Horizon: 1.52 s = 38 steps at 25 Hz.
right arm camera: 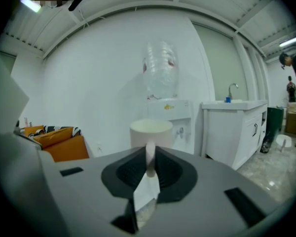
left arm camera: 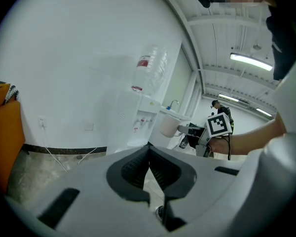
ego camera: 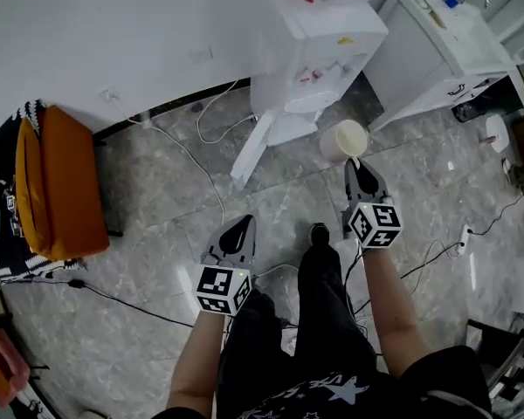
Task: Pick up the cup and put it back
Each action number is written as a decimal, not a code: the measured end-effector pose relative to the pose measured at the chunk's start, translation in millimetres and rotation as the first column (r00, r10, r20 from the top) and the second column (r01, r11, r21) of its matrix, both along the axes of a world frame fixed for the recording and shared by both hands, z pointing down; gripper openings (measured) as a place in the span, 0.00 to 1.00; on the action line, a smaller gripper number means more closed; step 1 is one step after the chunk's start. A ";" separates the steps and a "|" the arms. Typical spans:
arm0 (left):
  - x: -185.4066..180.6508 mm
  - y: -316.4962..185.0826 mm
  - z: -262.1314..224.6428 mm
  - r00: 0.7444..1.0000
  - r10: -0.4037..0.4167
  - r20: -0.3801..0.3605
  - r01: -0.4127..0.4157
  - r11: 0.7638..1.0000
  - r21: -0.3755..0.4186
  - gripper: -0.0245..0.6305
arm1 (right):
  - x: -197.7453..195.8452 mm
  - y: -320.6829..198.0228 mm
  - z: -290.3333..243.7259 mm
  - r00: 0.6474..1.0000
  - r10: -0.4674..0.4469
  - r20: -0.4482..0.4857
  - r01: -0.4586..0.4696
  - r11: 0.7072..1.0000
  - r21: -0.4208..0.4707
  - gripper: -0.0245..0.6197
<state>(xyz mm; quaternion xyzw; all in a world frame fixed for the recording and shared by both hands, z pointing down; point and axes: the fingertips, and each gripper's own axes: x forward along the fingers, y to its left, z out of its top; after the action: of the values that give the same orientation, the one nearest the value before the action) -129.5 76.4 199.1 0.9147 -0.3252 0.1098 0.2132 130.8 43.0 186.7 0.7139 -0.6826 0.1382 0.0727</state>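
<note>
A cream cup (ego camera: 343, 140) hangs in the air in front of the white water dispenser (ego camera: 319, 42), above the marble floor. My right gripper (ego camera: 356, 162) is shut on the cup's handle. In the right gripper view the handle stands upright between the pads, with the cup (right arm camera: 151, 131) just beyond the right gripper (right arm camera: 150, 162). My left gripper (ego camera: 242, 225) is lower and to the left, shut with nothing in it. In the left gripper view the left gripper (left arm camera: 150, 154) has its jaws together, and the cup (left arm camera: 168, 125) shows far off to the right.
A white cabinet with a sink (ego camera: 437, 42) stands right of the dispenser. An orange chair (ego camera: 57, 182) is at the left. Cables (ego camera: 201, 160) run across the floor from the wall. The person's legs and a shoe (ego camera: 319, 232) are between the grippers.
</note>
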 end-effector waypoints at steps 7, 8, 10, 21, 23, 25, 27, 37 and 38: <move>-51.1 34.2 -69.4 0.998 0.068 0.001 -0.068 0.998 0.008 0.05 | -28.4 76.7 -89.8 0.995 0.099 -0.013 -0.099 0.995 0.005 0.11; -56.9 39.4 -75.0 0.998 0.068 0.002 -0.068 0.998 0.000 0.05 | -29.5 89.9 -98.9 0.994 0.107 -0.015 -0.107 0.994 0.000 0.11; -65.9 51.2 -83.7 0.998 0.070 -0.001 -0.070 0.997 -0.022 0.05 | -28.8 118.6 -111.5 0.992 0.126 -0.020 -0.126 0.992 -0.018 0.11; -49.7 68.1 -110.7 0.996 0.084 -0.013 -0.084 0.995 -0.043 0.05 | -7.1 196.2 -128.4 0.975 0.223 -0.025 -0.224 0.973 -0.061 0.11; -42.6 73.2 -115.3 0.996 0.092 -0.009 -0.093 0.995 -0.039 0.05 | -6.9 197.5 -128.8 0.977 0.214 -0.008 -0.214 0.975 -0.057 0.11; -36.1 77.7 -119.1 0.995 0.098 -0.003 -0.098 0.995 -0.031 0.05 | -6.9 196.8 -129.8 0.979 0.204 0.010 -0.203 0.978 -0.046 0.11; -30.9 82.7 -122.4 0.995 0.096 0.001 -0.096 0.995 -0.023 0.05 | -7.5 196.8 -131.0 0.982 0.189 0.019 -0.189 0.981 -0.036 0.11; -21.9 96.3 -137.5 0.993 0.116 -0.023 -0.116 0.993 0.024 0.05 | -15.9 206.6 -128.0 0.990 0.139 -0.001 -0.139 0.990 -0.035 0.11; -23.6 94.6 -136.6 0.993 0.116 -0.010 -0.116 0.993 0.031 0.05 | -15.3 205.8 -126.6 0.989 0.146 0.009 -0.146 0.989 -0.033 0.11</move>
<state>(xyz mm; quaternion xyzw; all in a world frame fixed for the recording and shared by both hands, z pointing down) -153.1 171.0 62.5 0.9359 -0.2718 0.1117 0.1943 115.5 248.8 60.1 0.7598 -0.6266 0.1584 0.0701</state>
